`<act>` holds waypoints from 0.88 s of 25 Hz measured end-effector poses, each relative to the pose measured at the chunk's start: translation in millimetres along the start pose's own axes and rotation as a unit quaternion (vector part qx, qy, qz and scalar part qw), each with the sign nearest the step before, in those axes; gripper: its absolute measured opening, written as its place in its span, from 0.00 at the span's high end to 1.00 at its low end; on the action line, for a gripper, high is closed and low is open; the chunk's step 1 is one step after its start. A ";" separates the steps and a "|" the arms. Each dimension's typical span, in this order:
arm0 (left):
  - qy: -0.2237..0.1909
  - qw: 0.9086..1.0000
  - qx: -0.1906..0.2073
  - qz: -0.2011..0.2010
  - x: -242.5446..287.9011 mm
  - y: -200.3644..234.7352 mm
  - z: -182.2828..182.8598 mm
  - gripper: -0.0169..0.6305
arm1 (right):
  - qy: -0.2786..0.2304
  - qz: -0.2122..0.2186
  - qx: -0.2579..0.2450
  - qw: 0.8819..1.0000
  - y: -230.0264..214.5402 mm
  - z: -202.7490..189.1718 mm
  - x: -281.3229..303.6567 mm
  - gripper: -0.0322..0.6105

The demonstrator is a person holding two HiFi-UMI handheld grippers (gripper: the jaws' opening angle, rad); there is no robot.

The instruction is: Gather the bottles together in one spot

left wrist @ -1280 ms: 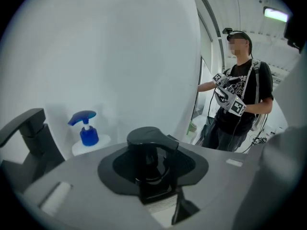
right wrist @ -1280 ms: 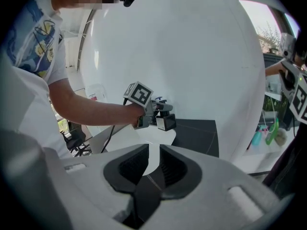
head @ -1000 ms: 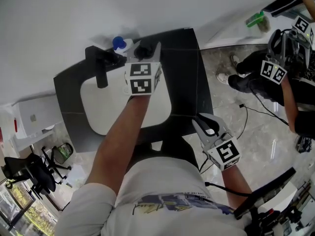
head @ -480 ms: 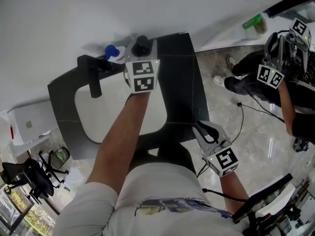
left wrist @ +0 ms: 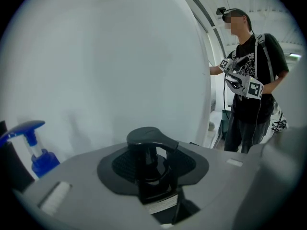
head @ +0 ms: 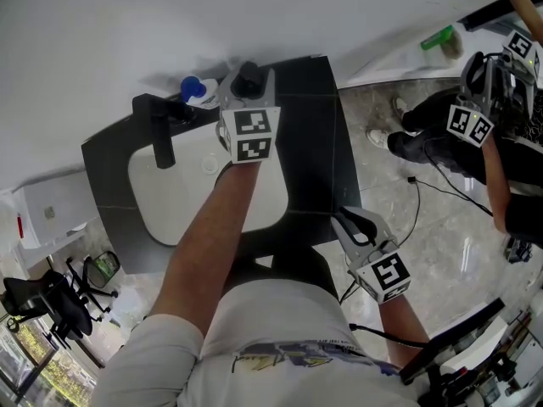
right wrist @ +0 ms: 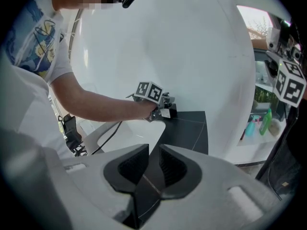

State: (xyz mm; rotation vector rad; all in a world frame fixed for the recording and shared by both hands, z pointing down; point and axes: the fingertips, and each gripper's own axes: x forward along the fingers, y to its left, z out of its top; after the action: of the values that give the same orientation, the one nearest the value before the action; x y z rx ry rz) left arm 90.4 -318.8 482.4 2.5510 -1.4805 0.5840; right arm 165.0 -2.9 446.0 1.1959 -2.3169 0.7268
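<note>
My left gripper (head: 248,98) is shut on a black pump bottle (head: 247,76) at the back of the dark counter (head: 327,142), close to the white wall. In the left gripper view the bottle's pump head (left wrist: 148,139) stands upright between the pads of the left gripper (left wrist: 152,163). A blue-capped pump bottle (head: 193,89) (left wrist: 33,150) stands just left of it, beside the black faucet (head: 158,134). My right gripper (head: 356,220) hangs off the counter's front right corner. The right gripper (right wrist: 152,161) has a narrow gap between its pads and nothing in it.
A white sink basin (head: 182,193) fills the counter's left half. A second person (head: 475,134) (left wrist: 249,80) with marker-cube grippers stands on the tiled floor to the right. A green bottle (head: 440,36) lies on a white shelf at the far right. An office chair (head: 51,303) stands lower left.
The head view has shifted a little. My left gripper still holds the black pump bottle by the wall and has barely moved. The right gripper stays where it was.
</note>
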 end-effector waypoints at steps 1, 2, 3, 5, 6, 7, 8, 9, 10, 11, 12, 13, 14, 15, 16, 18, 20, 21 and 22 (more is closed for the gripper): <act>0.000 1.000 0.001 -0.001 0.4 -1.5 -1.0 0.70 | -0.001 0.001 0.000 1.000 -0.2 0.3 0.8 0.85; 0.001 1.000 0.001 -0.004 0.8 -3.1 -2.6 0.70 | -0.002 0.001 -0.001 1.000 -0.1 0.4 1.4 0.85; 0.002 1.000 0.000 -0.006 0.7 -4.6 -4.1 0.68 | -0.002 0.002 -0.003 1.000 0.4 1.1 1.9 0.85; 0.001 1.000 -0.001 -0.010 0.1 -6.9 -5.5 0.64 | -0.001 0.004 -0.005 1.000 1.1 2.2 2.6 0.85; 0.000 1.000 0.001 -0.011 -0.1 -8.1 -5.2 0.63 | 0.000 0.004 -0.004 1.000 1.0 1.6 2.7 0.85; -0.001 1.000 0.002 -0.012 -0.3 -9.1 -4.6 0.61 | 0.000 0.004 -0.002 1.000 0.5 0.0 2.7 0.85; -0.002 1.000 0.003 -0.013 -0.4 -10.0 -4.0 0.60 | 0.000 0.003 0.000 1.000 0.0 -2.1 2.9 0.85; -0.003 1.000 0.003 -0.014 -0.6 -10.9 -3.7 0.59 | 0.001 0.003 0.002 1.000 -0.1 -3.5 3.2 0.85; -0.002 1.000 0.004 -0.016 -0.6 -12.0 -3.7 0.57 | 0.001 0.004 0.003 1.000 0.1 -4.0 3.6 0.85; -0.002 1.000 0.006 -0.017 -0.5 -13.0 -4.1 0.55 | 0.001 0.005 0.003 1.000 0.6 -3.6 3.9 0.85; -0.002 1.000 0.011 -0.017 0.0 -13.7 -4.5 0.54 | 0.001 0.005 0.002 1.000 1.3 -2.3 4.1 0.85; -0.002 1.000 0.016 -0.016 0.7 -13.7 -4.6 0.52 | 0.000 0.006 0.000 1.000 2.0 -0.4 4.1 0.85; -0.002 1.000 0.021 -0.014 1.4 -12.9 -4.3 0.49 | 0.000 0.007 -0.001 1.000 2.6 1.1 4.1 0.85; -0.004 1.000 0.025 -0.011 2.0 -11.4 -3.4 0.45 | 0.001 0.007 -0.001 1.000 2.7 0.3 3.9 0.85; -0.006 1.000 0.027 -0.010 2.3 -9.8 -2.1 0.45 | 0.002 0.007 0.001 1.000 2.2 -2.5 3.7 0.85; -0.009 0.999 0.030 -0.008 2.4 -7.0 0.4 0.45 | 0.005 0.007 0.004 1.000 1.9 -6.6 4.1 0.85; -0.010 0.999 0.030 -0.008 1.1 -5.1 1.1 0.45 | 0.005 0.010 0.002 1.000 3.3 -5.0 5.7 0.84; -0.009 0.999 0.030 -0.008 0.1 -4.1 1.1 0.45 | 0.004 0.012 0.000 1.000 3.9 -3.3 6.9 0.85; -0.009 1.000 0.029 -0.009 -1.2 -3.2 1.2 0.45 | 0.003 0.012 -0.001 1.000 3.9 -2.2 7.9 0.85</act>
State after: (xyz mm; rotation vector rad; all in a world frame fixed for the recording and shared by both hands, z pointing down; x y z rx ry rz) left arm 92.9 -316.6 481.0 2.6169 -1.4672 0.6111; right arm 157.8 -4.4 451.4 1.1658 -2.3302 0.7365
